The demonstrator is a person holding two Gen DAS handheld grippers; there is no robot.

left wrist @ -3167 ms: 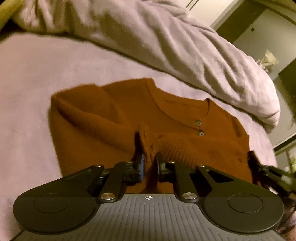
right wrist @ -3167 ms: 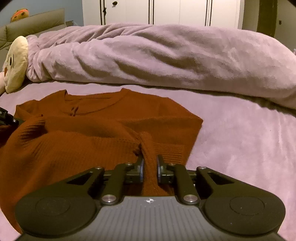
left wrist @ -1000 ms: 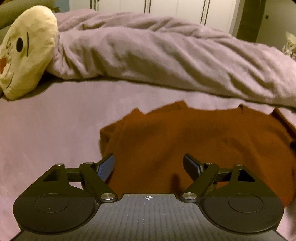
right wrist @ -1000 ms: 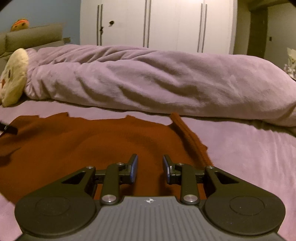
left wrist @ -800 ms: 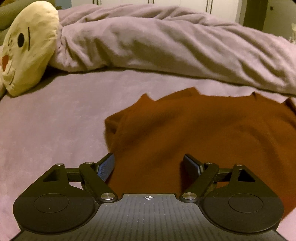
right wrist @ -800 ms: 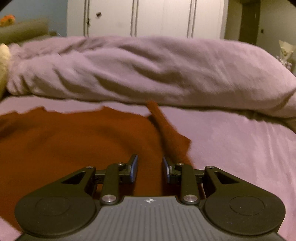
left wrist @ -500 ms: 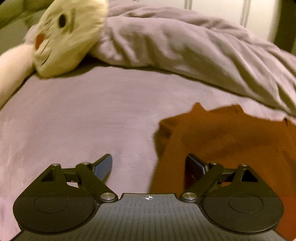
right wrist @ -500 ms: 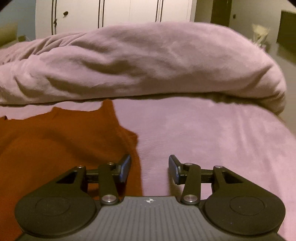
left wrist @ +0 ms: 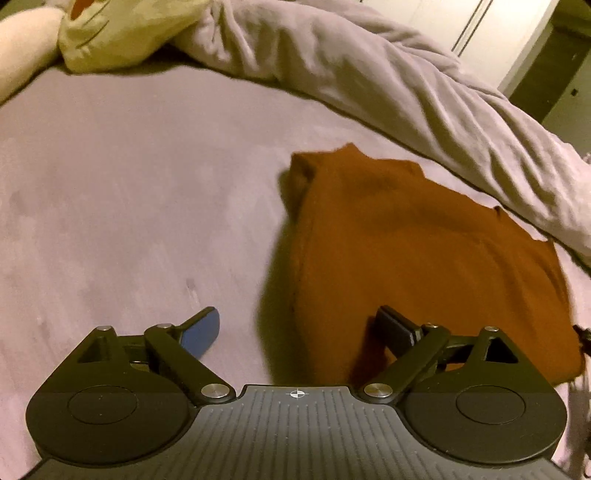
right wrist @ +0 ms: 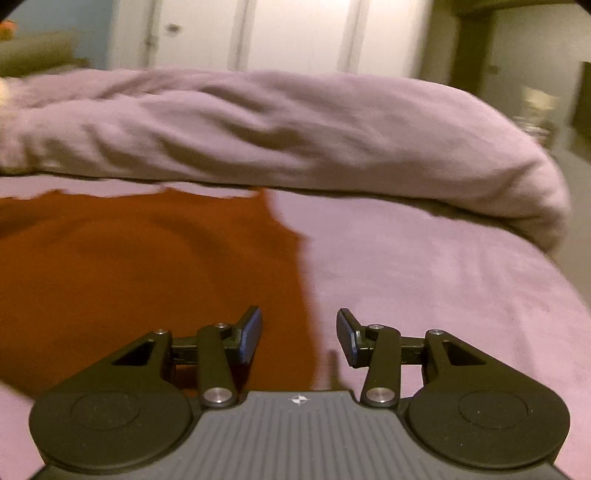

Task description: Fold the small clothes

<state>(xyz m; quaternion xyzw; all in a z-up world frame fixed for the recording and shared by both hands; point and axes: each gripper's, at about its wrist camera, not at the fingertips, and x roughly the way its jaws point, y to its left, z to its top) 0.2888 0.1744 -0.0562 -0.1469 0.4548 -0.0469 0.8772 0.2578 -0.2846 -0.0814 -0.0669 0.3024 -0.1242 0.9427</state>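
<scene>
A rust-brown knit sweater [left wrist: 424, 251] lies folded flat on the purple bed sheet [left wrist: 129, 184]. My left gripper [left wrist: 299, 332] is open and empty, straddling the sweater's left folded edge, its right finger over the cloth. In the right wrist view the sweater [right wrist: 147, 266] fills the left half. My right gripper [right wrist: 299, 336] is open and empty, straddling the sweater's right edge, its left finger over the cloth and its right finger over bare sheet [right wrist: 443, 277].
A rumpled purple duvet [left wrist: 406, 85] lies across the back of the bed, also in the right wrist view [right wrist: 277, 129]. A yellow plush pillow [left wrist: 122, 29] lies at the far left. White wardrobe doors [right wrist: 295, 33] stand behind the bed.
Both grippers have let go of the sweater and opened. The left moved out to the sweater's left edge, the right to its right edge. The sweater now lies folded over.
</scene>
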